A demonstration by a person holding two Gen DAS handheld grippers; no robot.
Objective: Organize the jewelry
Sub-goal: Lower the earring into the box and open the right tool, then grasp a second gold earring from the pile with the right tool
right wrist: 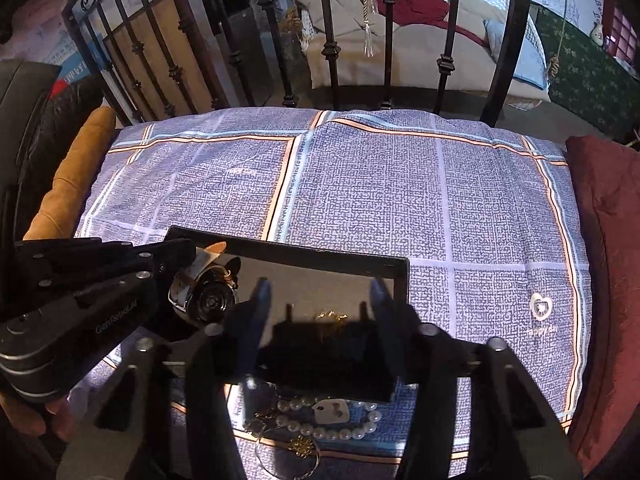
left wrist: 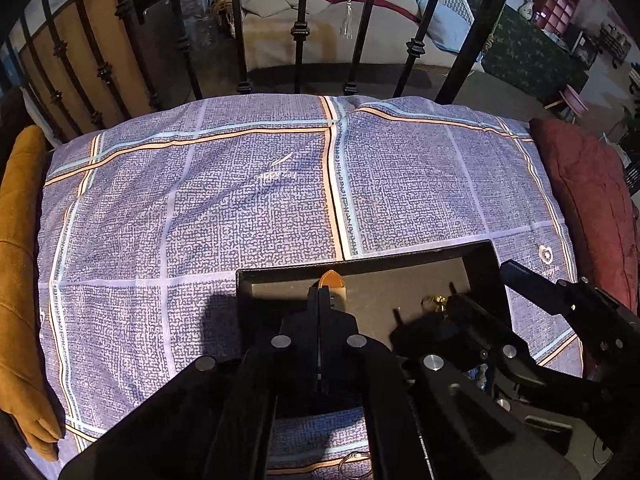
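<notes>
left claw (left wrist: 325,294) pinched tight on the tan leather strap of a wristwatch (right wrist: 208,294) with dark round dial and silver case; from the right wrist view the watch hangs at that claw's tip (right wrist: 188,258) over the left end of the shallow black rectangular jewelry tray (right wrist: 320,254), dial facing the camera; in the left wrist view only the strap tip (left wrist: 330,279) shows past the closed fingers; tray (left wrist: 360,264) sits on a blue-grey patterned bedspread with orange and white stripes (left wrist: 240,200), near its front edge

right claw (right wrist: 320,300) spread wide, dark fingers (right wrist: 260,292) apart with nothing between them; it hovers over the tray's right half, above a small gold-coloured jewelry piece (right wrist: 330,316) lying inside the tray; left wrist view shows the same gold piece (left wrist: 434,302) just beside the right claw (left wrist: 460,308); cannot tell if it touches

on the bedspread in front of the tray, below the right claw: a white pearl bead strand (right wrist: 332,420) in a loop, a small white tag (right wrist: 330,406) inside the loop, a tangle of gold chain (right wrist: 300,446) and a thin wire hoop (right wrist: 288,460) just left of it

mustard-yellow cushion (left wrist: 20,260) at the bedspread's left edge, dark red cushion (left wrist: 588,200) at the right; black wrought-iron bed rail (left wrist: 300,36) across the far side
</notes>
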